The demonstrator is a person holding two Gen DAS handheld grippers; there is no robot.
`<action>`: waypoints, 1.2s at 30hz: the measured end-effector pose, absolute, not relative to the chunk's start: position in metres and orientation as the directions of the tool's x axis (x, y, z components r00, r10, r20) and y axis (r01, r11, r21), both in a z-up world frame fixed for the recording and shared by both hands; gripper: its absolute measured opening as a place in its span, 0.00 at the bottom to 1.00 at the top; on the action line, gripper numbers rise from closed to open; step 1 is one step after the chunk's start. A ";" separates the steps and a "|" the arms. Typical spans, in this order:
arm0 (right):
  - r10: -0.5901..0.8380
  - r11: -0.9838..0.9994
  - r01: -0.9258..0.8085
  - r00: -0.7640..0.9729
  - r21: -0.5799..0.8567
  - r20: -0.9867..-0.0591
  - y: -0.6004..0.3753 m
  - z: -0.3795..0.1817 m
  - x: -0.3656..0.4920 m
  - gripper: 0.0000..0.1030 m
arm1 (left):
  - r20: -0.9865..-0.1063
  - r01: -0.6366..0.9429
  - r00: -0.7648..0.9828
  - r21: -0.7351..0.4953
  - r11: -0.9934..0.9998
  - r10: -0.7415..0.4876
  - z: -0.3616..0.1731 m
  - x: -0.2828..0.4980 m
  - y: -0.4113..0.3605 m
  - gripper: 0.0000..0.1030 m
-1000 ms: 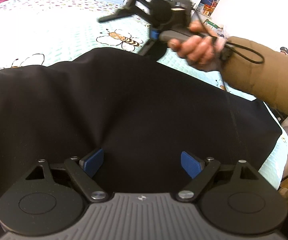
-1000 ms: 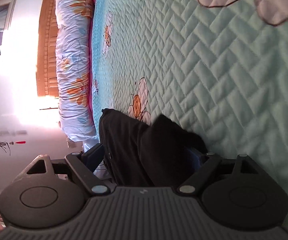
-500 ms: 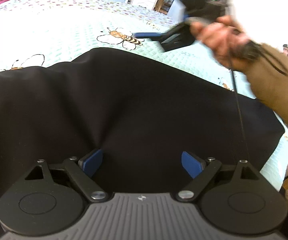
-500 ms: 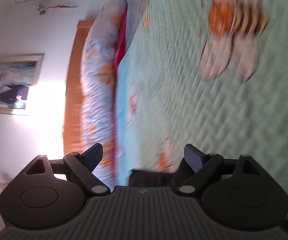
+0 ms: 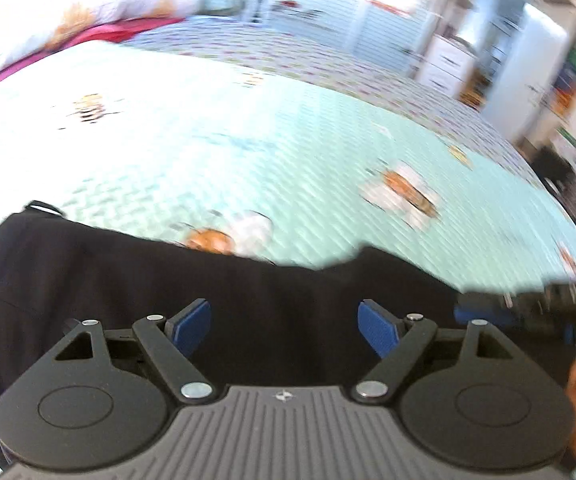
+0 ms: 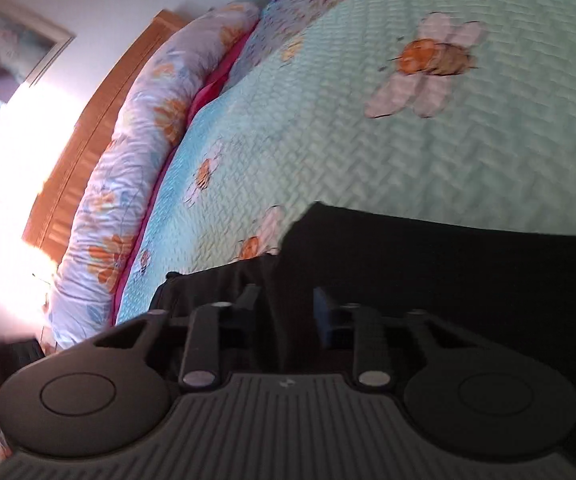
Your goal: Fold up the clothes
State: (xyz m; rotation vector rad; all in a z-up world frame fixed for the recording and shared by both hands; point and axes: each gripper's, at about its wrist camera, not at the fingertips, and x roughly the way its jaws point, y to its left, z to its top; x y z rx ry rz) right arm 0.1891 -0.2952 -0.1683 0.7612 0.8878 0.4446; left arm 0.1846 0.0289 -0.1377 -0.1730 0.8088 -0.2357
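While the black garment [image 5: 128, 280] lies spread across the mint quilt [image 5: 248, 152] near the bed's edge, the right gripper [image 6: 286, 308] is back over it, having swung clear above the bedding half a second ago. Its jaws have just been closing and now stand narrow, with a raised fold of the dark cloth between them; whether the pads already press it I cannot tell. The left gripper [image 5: 284, 320] has lifted slightly, its jaws wide, nothing held, the cloth lying beneath them. This looks like the start of a fresh grasp for the next fold.
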 end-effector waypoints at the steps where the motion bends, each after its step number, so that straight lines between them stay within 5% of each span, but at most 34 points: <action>1: 0.647 0.656 -0.066 0.561 0.752 -0.516 -0.285 -0.169 0.196 0.27 | -0.695 0.113 0.677 -0.227 0.967 -0.242 -0.138 0.195 0.030 0.82; 6: 0.637 0.696 -0.108 0.550 0.710 -0.540 -0.256 -0.193 0.232 0.25 | -0.753 -0.076 0.656 -0.013 0.997 0.040 -0.173 0.218 0.052 0.82; 7: 0.636 0.684 -0.078 0.550 0.725 -0.541 -0.262 -0.206 0.236 0.00 | -0.767 -0.102 0.638 0.002 0.995 0.068 -0.183 0.220 0.060 0.84; 11: 0.634 0.630 0.043 0.548 0.776 -0.545 -0.285 -0.257 0.250 0.00 | -0.782 -0.133 0.615 0.027 0.991 0.103 -0.200 0.219 0.081 0.92; 23: 0.612 0.556 0.049 0.652 0.829 -0.448 -0.298 -0.207 0.229 0.11 | -0.748 -0.097 0.663 -0.050 0.994 0.026 -0.170 0.220 0.073 0.85; 27: 0.573 0.611 0.071 0.648 0.789 -0.502 -0.294 -0.206 0.233 0.17 | -0.692 0.004 0.721 -0.053 0.999 -0.040 -0.143 0.230 0.065 0.87; 31: 0.562 0.603 0.090 0.658 0.793 -0.501 -0.285 -0.213 0.243 0.20 | -0.779 -0.120 0.617 0.046 0.992 0.110 -0.184 0.279 0.104 0.82; 33: 0.565 0.574 0.106 0.667 0.812 -0.486 -0.284 -0.222 0.247 0.21 | -0.814 -0.159 0.581 -0.135 0.978 -0.018 -0.210 0.284 0.151 0.81; 36: 0.556 0.544 0.147 0.674 0.826 -0.485 -0.285 -0.239 0.256 0.20 | -0.775 -0.093 0.632 -0.090 0.992 -0.011 -0.210 0.267 0.147 0.80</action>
